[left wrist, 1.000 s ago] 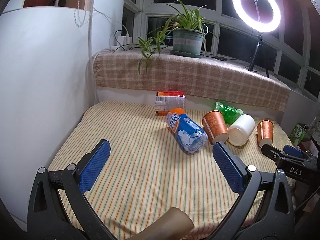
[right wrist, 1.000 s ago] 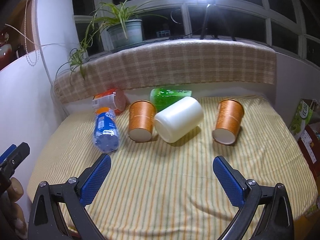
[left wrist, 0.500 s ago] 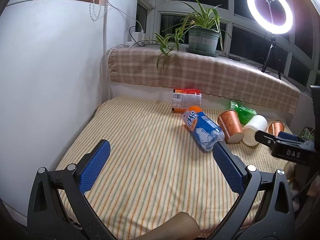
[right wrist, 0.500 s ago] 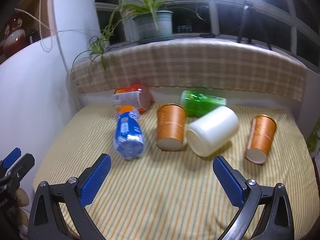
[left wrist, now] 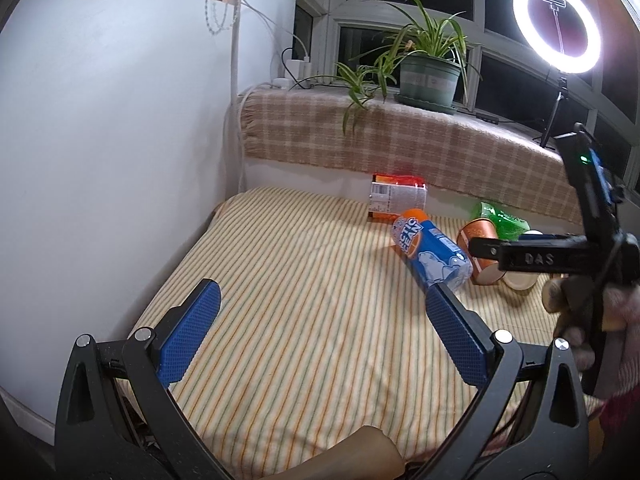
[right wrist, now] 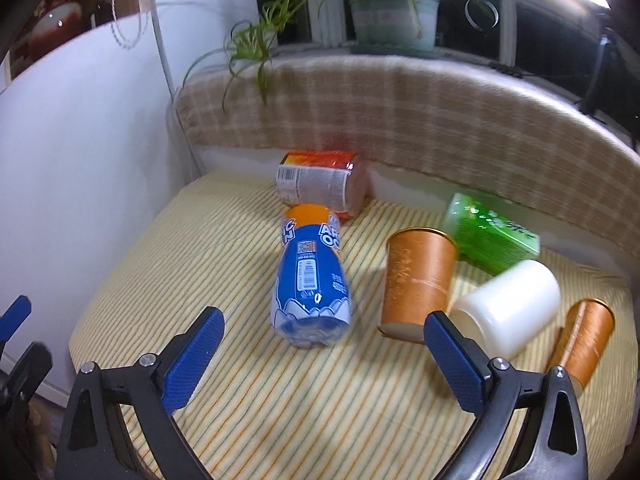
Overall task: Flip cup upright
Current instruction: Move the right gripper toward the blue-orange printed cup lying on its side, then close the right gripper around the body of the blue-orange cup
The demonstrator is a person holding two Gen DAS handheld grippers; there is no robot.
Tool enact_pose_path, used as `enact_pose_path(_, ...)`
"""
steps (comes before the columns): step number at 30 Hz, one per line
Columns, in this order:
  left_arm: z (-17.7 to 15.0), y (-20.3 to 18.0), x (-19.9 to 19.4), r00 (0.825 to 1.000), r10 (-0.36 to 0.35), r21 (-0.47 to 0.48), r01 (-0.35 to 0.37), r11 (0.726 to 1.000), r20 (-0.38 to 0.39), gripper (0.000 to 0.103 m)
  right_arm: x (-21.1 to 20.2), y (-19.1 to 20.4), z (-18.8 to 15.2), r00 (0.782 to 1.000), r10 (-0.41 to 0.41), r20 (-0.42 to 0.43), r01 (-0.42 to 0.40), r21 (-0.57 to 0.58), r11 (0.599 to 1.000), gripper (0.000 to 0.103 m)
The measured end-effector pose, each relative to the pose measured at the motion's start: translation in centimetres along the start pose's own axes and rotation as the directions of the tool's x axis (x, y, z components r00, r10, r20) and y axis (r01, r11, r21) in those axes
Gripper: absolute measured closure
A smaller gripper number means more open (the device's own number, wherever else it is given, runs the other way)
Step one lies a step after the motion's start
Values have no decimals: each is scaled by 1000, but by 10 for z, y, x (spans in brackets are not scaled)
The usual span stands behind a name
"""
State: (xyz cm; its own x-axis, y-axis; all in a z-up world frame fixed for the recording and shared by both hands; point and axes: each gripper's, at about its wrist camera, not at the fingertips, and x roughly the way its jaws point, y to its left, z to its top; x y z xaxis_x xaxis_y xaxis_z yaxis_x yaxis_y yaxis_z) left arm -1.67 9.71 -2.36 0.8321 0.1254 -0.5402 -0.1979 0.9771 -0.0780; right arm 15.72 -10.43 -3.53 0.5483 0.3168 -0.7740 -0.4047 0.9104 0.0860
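Two orange paper cups and a white cup lie on their sides on the striped cloth. In the right wrist view the nearer orange cup (right wrist: 416, 280) lies just beyond my right fingertip, the white cup (right wrist: 512, 312) is beside it, and the second orange cup (right wrist: 584, 340) is at the far right. My right gripper (right wrist: 320, 356) is open and empty, low over the cloth. My left gripper (left wrist: 320, 344) is open and empty at the table's near left. In the left wrist view the orange cup (left wrist: 480, 240) is partly hidden by the right gripper's body.
A blue bottle (right wrist: 312, 284) lies on its side between my right fingers' line. A red-orange can (right wrist: 320, 184) and a green packet (right wrist: 488, 236) lie at the back. A white wall (left wrist: 100, 160) stands left. A checked ledge (right wrist: 400, 116) with a potted plant (left wrist: 428, 76) runs behind.
My right gripper has moved forward and to the left, so the blue bottle and orange cup are nearer. My left gripper has drawn back and swung left, and the right gripper now crosses its view.
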Motion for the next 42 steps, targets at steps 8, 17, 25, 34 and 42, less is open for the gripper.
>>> enact_pose_path(8,-6,14,2,1000,12,-19,-12,1000,-25,0,31,2,22,996,28,-88,-31,-31,999,9)
enact_pose_path(17,-10,24,0,999,16,-31,-17,999,-34,0,74,10,37,979,35,-202,-46,-50,998,22)
enact_pose_path(25,-11,32,0,999,17,-50,-19,999,-41,0,105,10,38,961,-1,-275,-17,-65,998,22)
enact_pose_path(34,-11,33,1,999,15,-56,-17,998,-44,0,114,10,35,955,9,-297,-25,-50,998,34)
enact_pose_path(42,-11,35,5,999,7,-67,-10,998,-51,0,83,9,25,966,55,-252,-60,-12,998,35)
